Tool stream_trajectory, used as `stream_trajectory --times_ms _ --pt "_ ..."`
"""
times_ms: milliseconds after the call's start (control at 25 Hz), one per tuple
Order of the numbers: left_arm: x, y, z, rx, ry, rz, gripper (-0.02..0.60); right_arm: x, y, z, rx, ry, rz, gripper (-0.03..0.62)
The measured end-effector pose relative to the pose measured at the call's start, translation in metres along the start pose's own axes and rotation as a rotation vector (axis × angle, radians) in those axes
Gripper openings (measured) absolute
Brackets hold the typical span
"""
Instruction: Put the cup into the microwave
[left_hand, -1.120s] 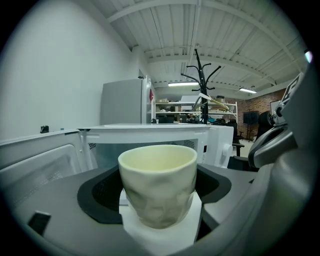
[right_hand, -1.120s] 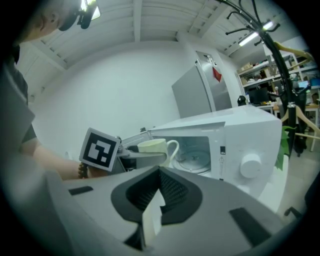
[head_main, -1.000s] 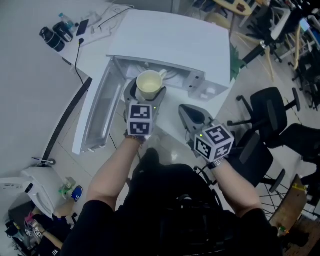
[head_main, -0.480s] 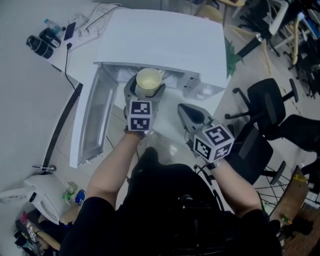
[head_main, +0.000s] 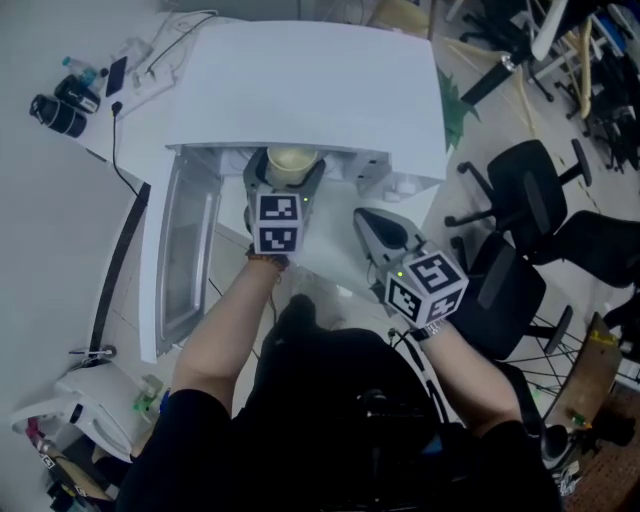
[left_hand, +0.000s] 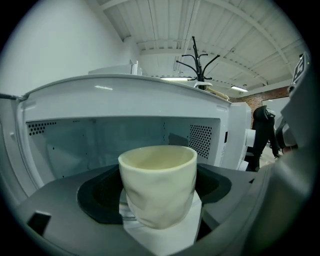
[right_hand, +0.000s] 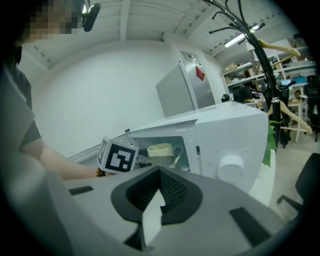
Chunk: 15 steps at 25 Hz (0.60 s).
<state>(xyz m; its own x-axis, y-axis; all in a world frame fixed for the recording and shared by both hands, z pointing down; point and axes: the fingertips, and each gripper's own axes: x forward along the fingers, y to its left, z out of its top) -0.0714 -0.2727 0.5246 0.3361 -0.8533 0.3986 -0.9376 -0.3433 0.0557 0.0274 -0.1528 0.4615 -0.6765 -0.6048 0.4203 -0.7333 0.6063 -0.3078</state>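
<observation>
While the cream ceramic cup sits upright, clamped between the jaws of the left gripper, it hangs at the mouth of the open white microwave, cavity straight ahead. The right gripper, jaws together and empty, hangs alongside to the right.

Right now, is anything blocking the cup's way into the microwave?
Nothing visible does. The door stands swung open to the left, the left gripper holds the cup right at the opening of the microwave, and the cavity behind it looks bare.
</observation>
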Motion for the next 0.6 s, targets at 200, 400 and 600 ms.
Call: stream_trajectory --times_ms 200,400,600 --pt "0.015 0.001 0.003 0.004 -0.001 -0.015 0.426 0.005 -0.007 0.003 0.012 -0.005 -0.022 0.017" --pt "0.029 -0.001 0.005 0.011 0.002 -0.032 0.426 0.007 -0.014 0.005 0.023 -0.009 -0.043 0.017" --pt "0.041 -0.001 0.005 0.025 0.005 -0.036 0.426 0.009 -0.022 0.008 0.034 -0.015 -0.062 0.017"
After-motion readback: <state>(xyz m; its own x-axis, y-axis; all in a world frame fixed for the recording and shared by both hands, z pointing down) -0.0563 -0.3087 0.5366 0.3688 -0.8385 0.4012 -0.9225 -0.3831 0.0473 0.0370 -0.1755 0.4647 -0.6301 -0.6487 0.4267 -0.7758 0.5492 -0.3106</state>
